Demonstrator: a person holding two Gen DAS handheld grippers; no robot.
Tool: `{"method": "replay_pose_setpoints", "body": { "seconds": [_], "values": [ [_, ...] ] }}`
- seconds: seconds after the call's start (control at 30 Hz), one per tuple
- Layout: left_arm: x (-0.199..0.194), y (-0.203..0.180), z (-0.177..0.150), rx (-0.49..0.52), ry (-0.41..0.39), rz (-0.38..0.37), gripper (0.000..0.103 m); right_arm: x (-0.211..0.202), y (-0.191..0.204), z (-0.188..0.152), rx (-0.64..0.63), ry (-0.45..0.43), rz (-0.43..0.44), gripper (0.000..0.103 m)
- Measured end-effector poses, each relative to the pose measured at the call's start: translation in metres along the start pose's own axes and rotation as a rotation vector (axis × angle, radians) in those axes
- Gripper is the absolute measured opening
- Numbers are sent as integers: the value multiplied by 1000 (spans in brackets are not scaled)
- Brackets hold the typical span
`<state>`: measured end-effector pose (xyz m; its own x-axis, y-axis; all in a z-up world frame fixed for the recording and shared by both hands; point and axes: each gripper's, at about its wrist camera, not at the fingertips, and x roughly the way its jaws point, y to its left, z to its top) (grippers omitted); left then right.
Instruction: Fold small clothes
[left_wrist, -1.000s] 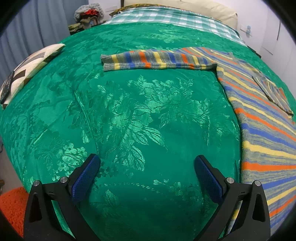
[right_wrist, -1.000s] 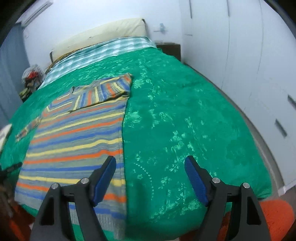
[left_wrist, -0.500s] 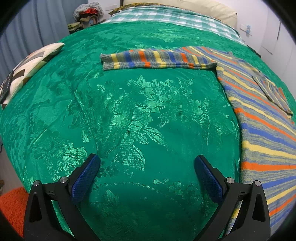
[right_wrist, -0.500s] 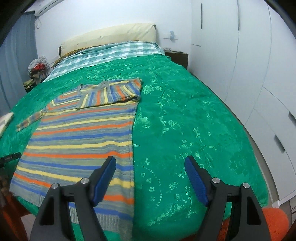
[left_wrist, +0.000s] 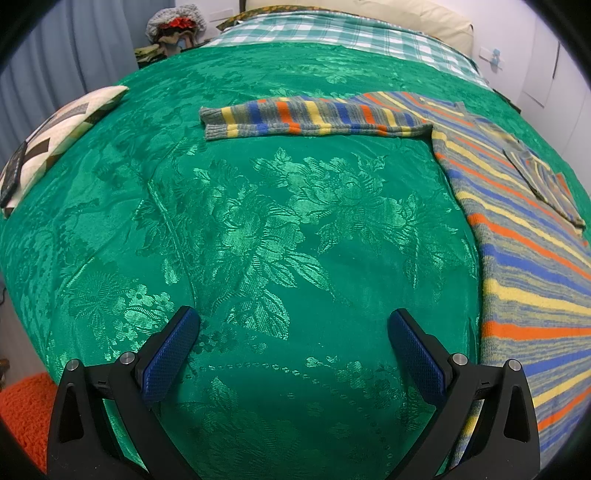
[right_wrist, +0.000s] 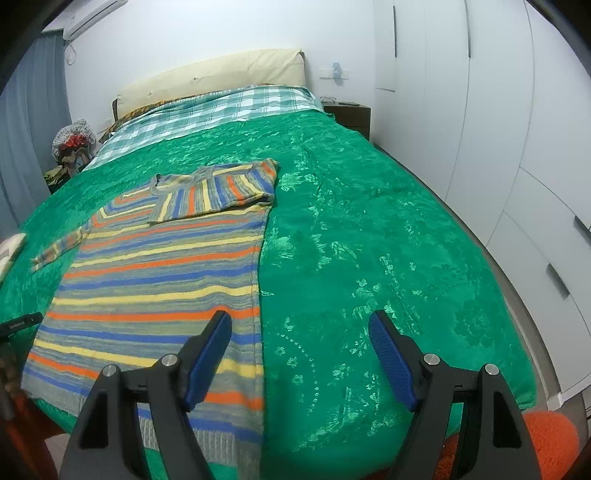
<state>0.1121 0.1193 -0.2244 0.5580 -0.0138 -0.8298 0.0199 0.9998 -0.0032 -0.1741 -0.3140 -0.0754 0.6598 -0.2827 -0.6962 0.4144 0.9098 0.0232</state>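
Striped sweater (right_wrist: 155, 280) lies flat on the bed, outside both grippers' wide-open, empty jaws.

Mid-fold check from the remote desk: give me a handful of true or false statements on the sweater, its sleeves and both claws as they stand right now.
1. The striped sweater lies flat on the green bedspread. True.
2. One sleeve is folded across the chest. True.
3. The other sleeve is also folded in. False: it lies stretched out sideways on the bedspread.
4. The left claw is shut on the hem. False: it is open and holds nothing, over bare bedspread beside the sweater.
5. The right claw is open, with one finger over the sweater's lower edge. True.
6. The sweater is plain grey. False: it has blue, yellow, orange and grey stripes.
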Motion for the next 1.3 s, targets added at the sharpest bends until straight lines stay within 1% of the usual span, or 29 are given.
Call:
{"method": "replay_pose_setpoints", "body": {
  "seconds": [1.3],
  "values": [
    [0,-4,-1,7,-3,4,102,-1,-3,-4,16,11,-2,76]
  ]
}}
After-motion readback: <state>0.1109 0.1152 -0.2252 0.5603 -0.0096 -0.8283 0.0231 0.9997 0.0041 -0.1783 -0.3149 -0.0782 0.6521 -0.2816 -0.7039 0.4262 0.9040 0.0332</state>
